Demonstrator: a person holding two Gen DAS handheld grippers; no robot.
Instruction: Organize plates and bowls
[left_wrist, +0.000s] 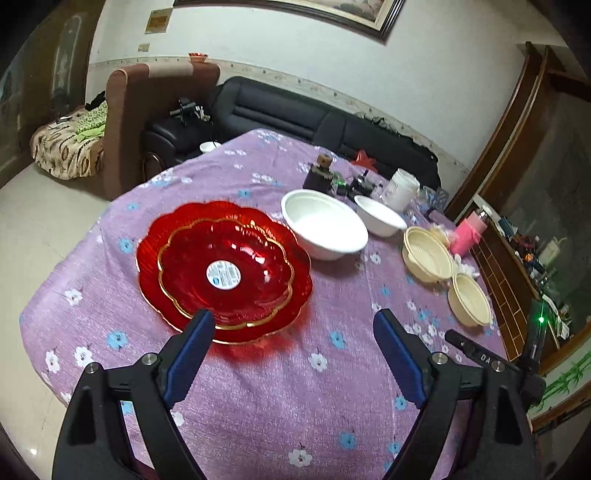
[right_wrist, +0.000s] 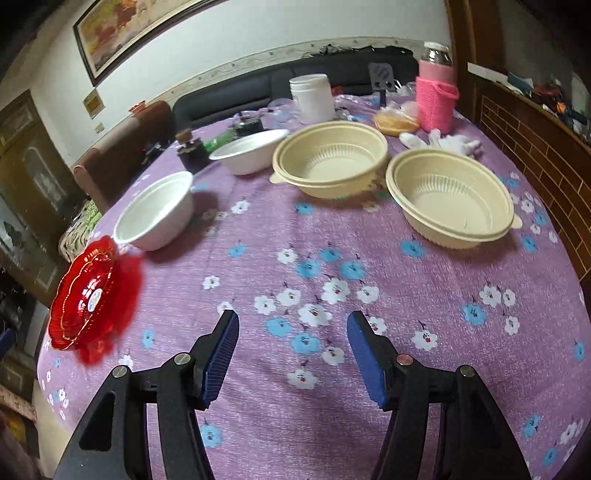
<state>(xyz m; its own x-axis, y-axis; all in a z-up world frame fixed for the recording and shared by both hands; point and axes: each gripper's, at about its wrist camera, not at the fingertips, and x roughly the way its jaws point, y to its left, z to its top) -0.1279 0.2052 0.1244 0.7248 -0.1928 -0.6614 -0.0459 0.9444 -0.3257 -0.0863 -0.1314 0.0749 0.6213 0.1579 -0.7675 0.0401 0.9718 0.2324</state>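
Left wrist view: our left gripper (left_wrist: 293, 328) is spread wide and empty over a purple flowered cloth (left_wrist: 258, 387). Two scalloped, ribbed red glass plates (left_wrist: 223, 271) sit stacked beside smooth white bowls (left_wrist: 325, 229). Our right gripper (right_wrist: 293, 328) is also spread, empty, near ridged cream bowls (right_wrist: 330, 162).

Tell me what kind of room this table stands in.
Most likely a home living room: a black sofa behind the cloth-covered table, a brown armchair, and a framed picture on the wall.
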